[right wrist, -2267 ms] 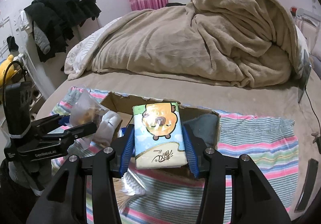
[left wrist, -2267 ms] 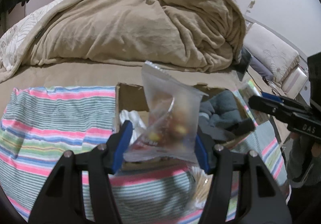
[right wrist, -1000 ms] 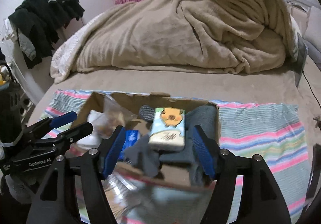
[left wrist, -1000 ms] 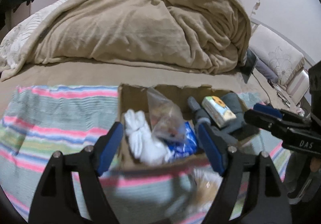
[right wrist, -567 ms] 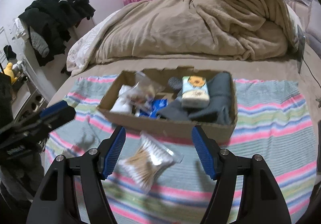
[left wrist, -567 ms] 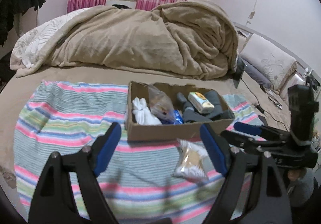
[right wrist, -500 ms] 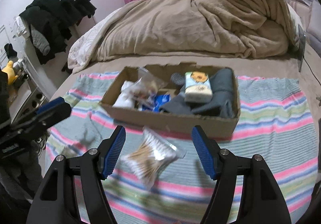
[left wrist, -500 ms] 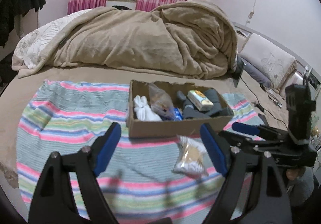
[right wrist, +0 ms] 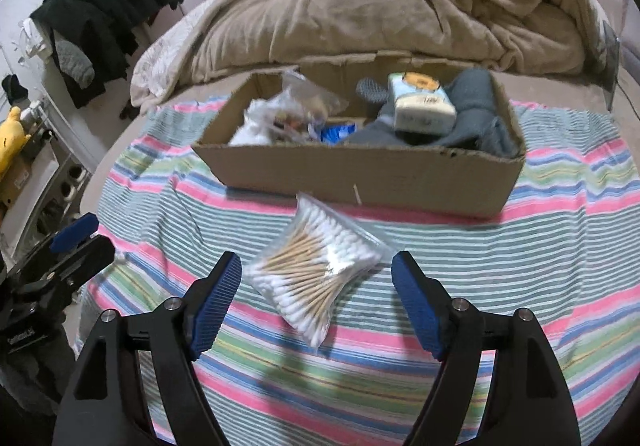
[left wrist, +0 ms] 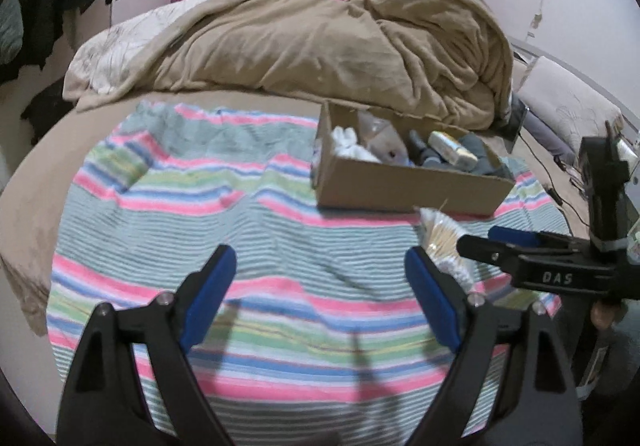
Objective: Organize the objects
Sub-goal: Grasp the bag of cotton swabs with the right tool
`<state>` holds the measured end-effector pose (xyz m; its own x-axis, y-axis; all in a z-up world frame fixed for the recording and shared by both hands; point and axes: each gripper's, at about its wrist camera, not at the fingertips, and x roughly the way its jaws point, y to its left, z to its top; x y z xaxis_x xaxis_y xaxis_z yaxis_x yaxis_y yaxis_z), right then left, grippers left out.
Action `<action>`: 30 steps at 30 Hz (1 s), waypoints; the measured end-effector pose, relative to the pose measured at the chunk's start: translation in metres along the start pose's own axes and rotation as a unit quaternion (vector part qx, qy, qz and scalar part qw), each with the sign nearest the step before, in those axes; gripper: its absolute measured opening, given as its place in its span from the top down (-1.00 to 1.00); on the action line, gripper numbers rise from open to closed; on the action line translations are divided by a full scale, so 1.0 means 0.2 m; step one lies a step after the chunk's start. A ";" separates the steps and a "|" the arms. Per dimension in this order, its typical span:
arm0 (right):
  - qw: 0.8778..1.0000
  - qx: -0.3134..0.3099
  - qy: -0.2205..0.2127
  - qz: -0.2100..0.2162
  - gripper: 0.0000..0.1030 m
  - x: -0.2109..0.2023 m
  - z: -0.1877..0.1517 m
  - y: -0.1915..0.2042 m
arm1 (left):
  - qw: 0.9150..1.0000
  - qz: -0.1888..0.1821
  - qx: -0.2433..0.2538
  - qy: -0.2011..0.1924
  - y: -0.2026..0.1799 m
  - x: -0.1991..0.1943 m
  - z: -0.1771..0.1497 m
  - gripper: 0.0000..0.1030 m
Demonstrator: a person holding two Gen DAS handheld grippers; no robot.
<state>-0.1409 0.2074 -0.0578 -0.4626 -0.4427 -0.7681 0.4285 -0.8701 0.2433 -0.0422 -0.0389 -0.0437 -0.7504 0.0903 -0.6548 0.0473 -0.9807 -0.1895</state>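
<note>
A cardboard box [right wrist: 360,174] [left wrist: 400,186] stands on the striped blanket [right wrist: 560,246]. In it lie a tissue pack [right wrist: 422,102] on grey cloth [right wrist: 476,114], a clear snack bag [right wrist: 304,102], something white [right wrist: 252,130] and a blue packet [right wrist: 336,132]. A clear bag of cotton swabs [right wrist: 316,266] [left wrist: 444,242] lies on the blanket in front of the box. My right gripper [right wrist: 316,302] is open and empty, just short of the swab bag. My left gripper [left wrist: 320,294] is open and empty over bare blanket, left of the box.
A heaped tan duvet [left wrist: 320,38] fills the bed behind the box. Dark clothes [right wrist: 108,14] hang at the left wall, with shelves and a yellow toy [right wrist: 12,130] below. A pillow [left wrist: 568,114] and cables lie at the right of the bed.
Both grippers let go of the snack bag and the tissue pack into the box and drew back. The left has swung left; the right now faces the swab bag closely.
</note>
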 end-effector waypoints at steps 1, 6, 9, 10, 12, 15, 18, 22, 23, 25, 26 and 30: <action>1.000 0.002 0.003 -0.002 -0.56 0.02 0.00 0.00 | 1.000 -0.001 -0.004 0.001 0.01 0.01 -0.01 -0.70; 1.000 0.009 0.019 -0.008 -0.56 0.13 -0.01 0.00 | 1.000 -0.004 -0.019 0.008 0.05 0.05 -0.04 -0.70; 0.999 0.014 0.029 -0.001 -0.56 0.19 -0.02 0.00 | 1.000 -0.007 -0.021 0.009 0.06 0.07 -0.04 -0.70; 0.999 0.014 0.029 -0.003 -0.56 0.21 -0.03 0.00 | 1.000 -0.008 -0.021 0.009 0.06 0.07 -0.04 -0.70; 1.000 0.009 0.024 -0.006 -0.56 0.22 -0.03 0.02 | 1.000 -0.005 -0.021 0.009 0.06 0.08 -0.05 -0.70; 1.000 -0.001 0.018 -0.011 -0.49 0.21 -0.03 0.03 | 1.000 -0.005 -0.020 0.012 0.05 0.09 -0.05 -0.70; 1.000 -0.008 0.013 -0.004 -0.01 0.19 -0.03 0.04 | 1.000 -0.005 -0.018 0.012 0.05 0.09 -0.05 -0.70; 1.000 -0.021 0.002 0.004 0.22 0.14 -0.03 0.06 | 1.000 -0.005 -0.011 0.009 0.03 0.07 -0.04 -0.70; 1.000 -0.023 0.000 0.008 0.27 0.12 -0.03 0.07 | 1.000 -0.006 -0.010 0.008 0.03 0.07 -0.04 -0.70; 0.999 -0.029 -0.008 0.016 0.30 0.07 -0.02 0.09 | 1.000 -0.007 -0.009 0.007 0.02 0.06 -0.03 -0.70; 0.999 -0.033 -0.012 0.020 0.31 0.04 -0.02 0.10 | 1.000 -0.008 -0.008 0.005 0.01 0.06 -0.02 -0.70; 0.998 -0.042 -0.026 0.031 0.33 -0.04 0.02 0.14 | 1.000 -0.012 -0.003 0.002 -0.01 0.05 0.00 -0.70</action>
<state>-0.1279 0.1861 -0.0430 -0.4723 -0.5085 -0.7200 0.5203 -0.8201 0.2380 -0.0497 -0.0370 -0.0492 -0.7492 0.1146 -0.6524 0.0332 -0.9772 -0.2098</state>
